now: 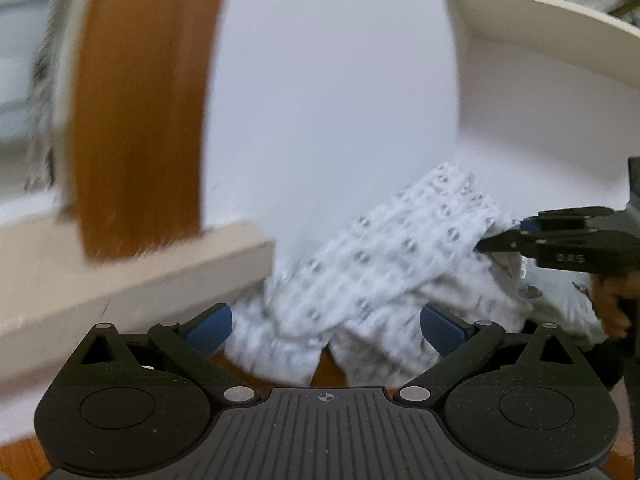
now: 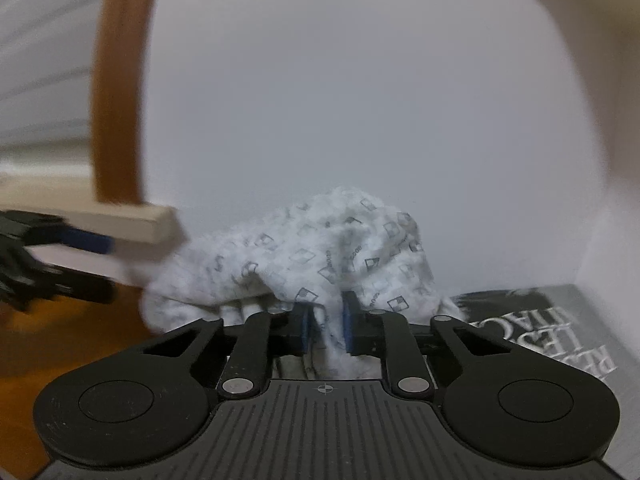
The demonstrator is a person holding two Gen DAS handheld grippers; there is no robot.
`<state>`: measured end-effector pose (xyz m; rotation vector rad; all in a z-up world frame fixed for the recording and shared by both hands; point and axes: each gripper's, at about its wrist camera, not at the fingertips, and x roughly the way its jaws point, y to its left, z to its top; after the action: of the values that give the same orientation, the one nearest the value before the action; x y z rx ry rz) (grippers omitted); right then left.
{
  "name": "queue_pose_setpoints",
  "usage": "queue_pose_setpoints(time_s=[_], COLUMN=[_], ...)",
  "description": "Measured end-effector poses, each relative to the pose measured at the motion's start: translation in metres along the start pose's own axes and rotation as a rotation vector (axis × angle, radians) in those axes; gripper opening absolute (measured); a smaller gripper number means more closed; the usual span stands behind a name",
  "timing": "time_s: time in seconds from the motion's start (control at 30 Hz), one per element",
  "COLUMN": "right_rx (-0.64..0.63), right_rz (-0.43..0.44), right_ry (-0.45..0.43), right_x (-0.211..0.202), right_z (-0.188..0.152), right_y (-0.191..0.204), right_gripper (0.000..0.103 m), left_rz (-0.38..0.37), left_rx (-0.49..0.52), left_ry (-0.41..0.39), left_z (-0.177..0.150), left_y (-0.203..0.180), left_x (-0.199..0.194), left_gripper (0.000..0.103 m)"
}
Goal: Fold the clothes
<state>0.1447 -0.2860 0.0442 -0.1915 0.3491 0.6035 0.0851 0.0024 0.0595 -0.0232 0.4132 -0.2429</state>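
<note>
A plain white wall (image 2: 360, 100) fills the background, with an orange-brown wooden upright (image 1: 140, 120) at 10 o'clock in the left wrist view and a pale ledge (image 1: 140, 280) running below it; the table (image 2: 48, 340) shows as an orange-brown wooden surface at 8 o'clock in the right wrist view. The garment (image 2: 320, 248), a soft white fabric printed with small grey square motifs, is bunched into a rounded heap at the centre of both views, its folds loose and rumpled rather than flat. The right tool (image 2: 326, 324) has its blue pads pressed close together with a ridge of the cloth pinched between them, at 6 o'clock of the heap; this grip appears intended to secure one edge so the garment can be drawn out. The left tool (image 1: 326, 326) is spread wide, its blue pads (image 1: 210, 326) standing apart on either side of the near cloth without pressing on it, likely positioned to take a second hold. A dark printed book (image 2: 540, 320) lies at 4 o'clock in the right wrist view, just beside the heap. Both views are motion-blurred, so finer fabric detail cannot be read. Folding proper is judged not yet begun, since the cloth is still crumpled.
</note>
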Motion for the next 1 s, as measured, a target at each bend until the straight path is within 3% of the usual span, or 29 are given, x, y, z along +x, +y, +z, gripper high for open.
queue_pose_setpoints(time_s=[0.23,0.37,0.4,0.43,0.5,0.53,0.6,0.73,0.87,1.0], right_rx=[-0.004,-0.031,-0.04,-0.049,-0.066,-0.073,-0.087,-0.136,-0.193,-0.265], right_rz=[0.069,0.089,0.092,0.095,0.099,0.1,0.105,0.102,0.063,0.005], right_ry=[-0.037,-0.044,-0.046,-0.048,-0.051,-0.052,-0.053,-0.05,-0.029,-0.021], right_x=[-0.036,-0.059,-0.063,-0.067,-0.074,-0.077,-0.083,-0.09,-0.093,-0.084], right_z=[0.009,0.018,0.019,0.02,0.023,0.025,0.026,0.031,0.036,0.04], right_y=[0.021,0.033,0.038,0.043,0.052,0.056,0.066,0.091,0.114,0.14], right_gripper=[0.011,0.01,0.01,0.009,0.008,0.007,0.006,0.006,0.007,0.017], left_rz=[0.019,-0.041,-0.066,-0.091,-0.114,-0.125,-0.135,-0.148,-0.15,-0.12], left_rx=[0.213,0.238,0.242,0.246,0.235,0.221,0.198,0.206,0.152,0.166], left_ry=[-0.03,-0.024,-0.028,-0.032,-0.032,-0.037,-0.059,-0.084,-0.109,-0.088], left_z=[0.017,0.022,0.023,0.023,0.024,0.024,0.025,0.024,0.021,0.017], left_y=[-0.044,-0.05,-0.05,-0.05,-0.049,-0.048,-0.045,-0.037,-0.024,-0.025], left_x=[0.022,0.026,0.025,0.023,0.017,0.012,0.0,-0.023,-0.046,-0.06], left_gripper=[0.095,0.067,0.054,0.047,0.018,0.013,0.009,0.009,0.009,0.01])
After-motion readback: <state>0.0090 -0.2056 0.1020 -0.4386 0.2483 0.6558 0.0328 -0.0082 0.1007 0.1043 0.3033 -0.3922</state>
